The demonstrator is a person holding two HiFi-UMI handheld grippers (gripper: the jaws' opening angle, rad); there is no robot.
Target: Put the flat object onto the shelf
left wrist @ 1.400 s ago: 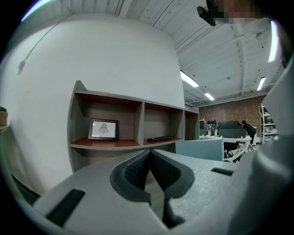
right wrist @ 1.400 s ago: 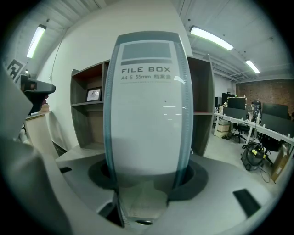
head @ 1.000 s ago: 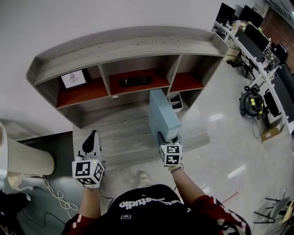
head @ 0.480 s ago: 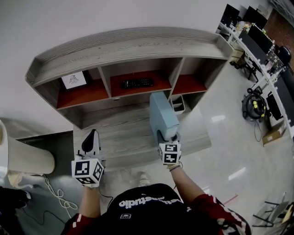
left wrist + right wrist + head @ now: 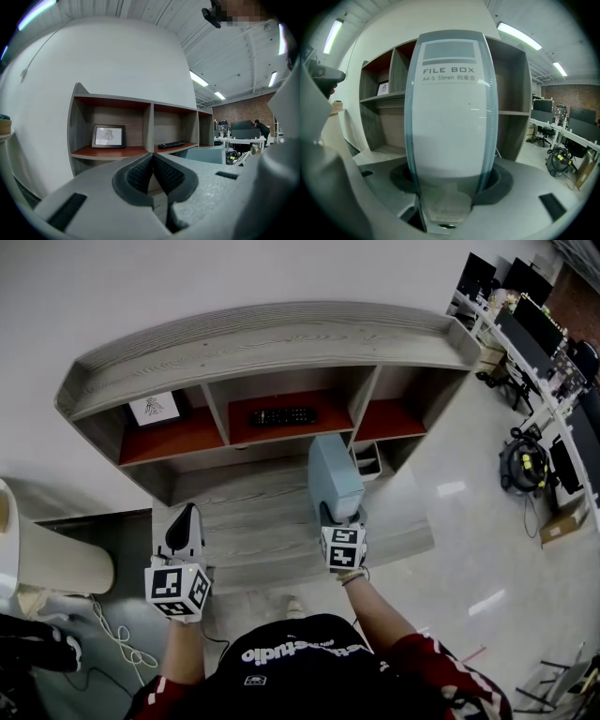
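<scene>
A pale blue file box (image 5: pixel 333 476) stands upright in my right gripper (image 5: pixel 339 514), which is shut on its lower end; its spine (image 5: pixel 449 103) fills the right gripper view, with the jaws pressed on both sides. The box hangs in front of the grey wooden shelf unit (image 5: pixel 272 329), below the post between the middle and right compartments. My left gripper (image 5: pixel 184 531) is held over the low wooden ledge at the left, its pads (image 5: pixel 152 176) shut together with nothing between them.
A black remote (image 5: pixel 281 415) lies in the middle compartment, and a framed picture (image 5: pixel 156 408) stands in the left one. A small bin (image 5: pixel 367 459) sits under the right compartment. A beige cylinder (image 5: pixel 47 554) stands at the far left. Office desks with monitors (image 5: pixel 544 343) line the right.
The right gripper and the file box have moved a little forward toward the shelf unit. The left gripper has stayed where it was.
</scene>
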